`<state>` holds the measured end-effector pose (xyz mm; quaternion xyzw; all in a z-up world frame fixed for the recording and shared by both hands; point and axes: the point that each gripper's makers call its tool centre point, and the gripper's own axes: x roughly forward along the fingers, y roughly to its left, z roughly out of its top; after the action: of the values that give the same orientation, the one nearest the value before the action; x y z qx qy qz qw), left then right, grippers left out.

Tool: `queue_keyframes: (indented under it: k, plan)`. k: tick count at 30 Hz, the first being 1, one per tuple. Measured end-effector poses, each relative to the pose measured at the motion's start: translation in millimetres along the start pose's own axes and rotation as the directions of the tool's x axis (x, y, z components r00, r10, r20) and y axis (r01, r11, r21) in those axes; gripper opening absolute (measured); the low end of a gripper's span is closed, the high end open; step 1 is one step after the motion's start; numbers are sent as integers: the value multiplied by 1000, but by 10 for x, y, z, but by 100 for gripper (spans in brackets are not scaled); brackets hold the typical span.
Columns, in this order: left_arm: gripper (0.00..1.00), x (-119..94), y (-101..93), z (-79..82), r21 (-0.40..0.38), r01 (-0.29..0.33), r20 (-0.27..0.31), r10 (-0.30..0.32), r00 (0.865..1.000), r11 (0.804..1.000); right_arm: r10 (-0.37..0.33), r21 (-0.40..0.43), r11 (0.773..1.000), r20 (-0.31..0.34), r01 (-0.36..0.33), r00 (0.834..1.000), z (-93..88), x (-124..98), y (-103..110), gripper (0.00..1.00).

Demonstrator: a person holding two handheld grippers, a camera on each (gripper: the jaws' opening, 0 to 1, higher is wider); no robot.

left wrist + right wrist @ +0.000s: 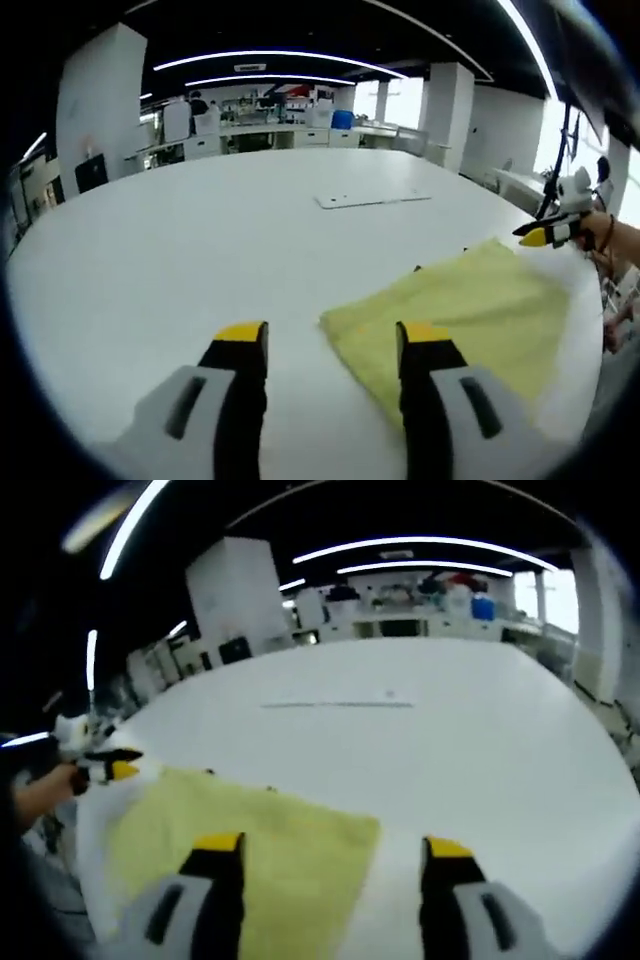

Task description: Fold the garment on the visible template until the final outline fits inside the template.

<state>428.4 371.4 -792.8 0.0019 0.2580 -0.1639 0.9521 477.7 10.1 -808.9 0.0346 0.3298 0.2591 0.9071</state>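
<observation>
Yellow-tipped jaws of my left tool (332,345) stand apart, released, over the yellow garment (465,320) near the table's (200,240) edge. My right tool (332,852) is released too. I can't make out any template outline; folding blind risks overshooting. Garment's near edge is cut off.

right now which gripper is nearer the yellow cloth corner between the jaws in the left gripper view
Left: the left gripper has that corner just ahead between its jaws; the right gripper is across the yellow cloth.
</observation>
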Motion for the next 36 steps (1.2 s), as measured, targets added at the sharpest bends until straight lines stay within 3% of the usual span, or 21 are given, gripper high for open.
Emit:
queue_keyframes:
  k: [9, 19, 27, 36]
  plan:
    - [68, -296, -206, -63, 22, 84, 7, -84, 996, 996, 91, -73, 993, -32, -93, 995, -95, -308, 272, 91]
    - [73, -608, -483, -308, 42, 172, -37, -171, 985, 984, 156, -99, 981, -88, -165, 984, -389, -620, 420, 93]
    - [71, -745, -639, -498, 44, 216, -75, -212, 974, 975, 185, -98, 975, -129, -198, 974, -667, -825, 508, 86]
    - [55, -850, -803, -759, 32, 252, -122, -246, 962, 967, 170, -139, 971, -168, -194, 971, -966, -937, 475, 67]
